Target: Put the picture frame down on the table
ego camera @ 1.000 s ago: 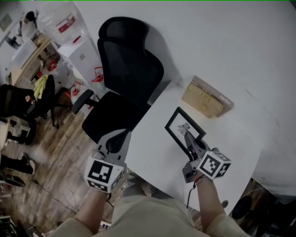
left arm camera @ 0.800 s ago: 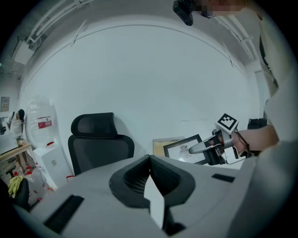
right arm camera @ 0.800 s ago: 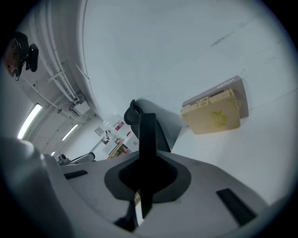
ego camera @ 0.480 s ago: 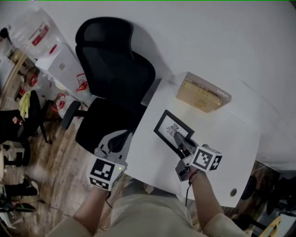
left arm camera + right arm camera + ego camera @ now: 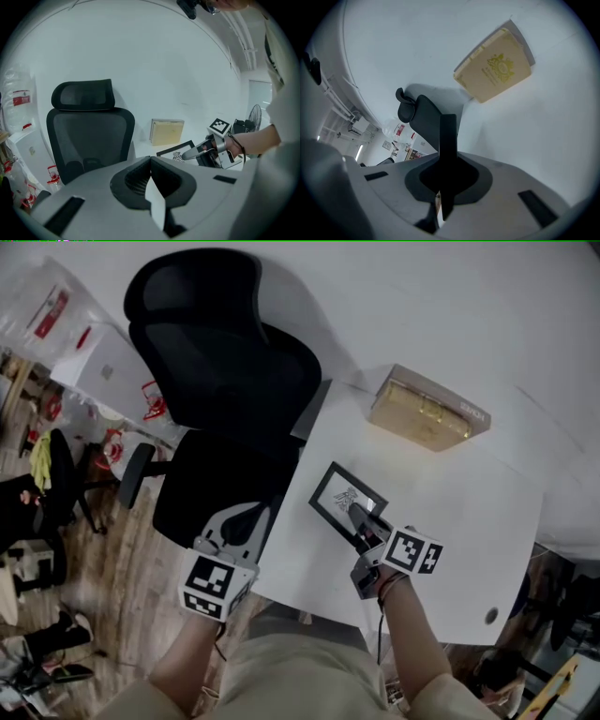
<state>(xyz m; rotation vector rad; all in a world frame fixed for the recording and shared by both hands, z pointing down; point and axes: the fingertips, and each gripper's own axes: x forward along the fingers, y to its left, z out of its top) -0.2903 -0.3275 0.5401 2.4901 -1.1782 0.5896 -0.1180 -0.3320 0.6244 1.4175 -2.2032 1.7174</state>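
Note:
The picture frame [image 5: 342, 495] is black with a white mat and a small dark drawing. It hangs tilted low over the white table [image 5: 459, 512], near the table's left edge; whether it touches the top I cannot tell. My right gripper [image 5: 360, 516] is shut on the frame's near edge. In the right gripper view the frame [image 5: 448, 140] stands edge-on as a black bar between the jaws. My left gripper [image 5: 246, 515] is off the table's left side, above the chair seat, shut with nothing in it. From the left gripper view the frame [image 5: 174, 152] and right gripper [image 5: 191, 153] show to the right.
A tan book [image 5: 427, 412] lies at the table's far edge, beyond the frame. A black mesh office chair [image 5: 225, 362] stands against the table's left side. Bags, boxes and other chairs crowd the wooden floor at far left.
Both grippers have sunk. The frame has come down toward the tabletop with the right gripper and drifted a little left. The left gripper stays shut beside the table.

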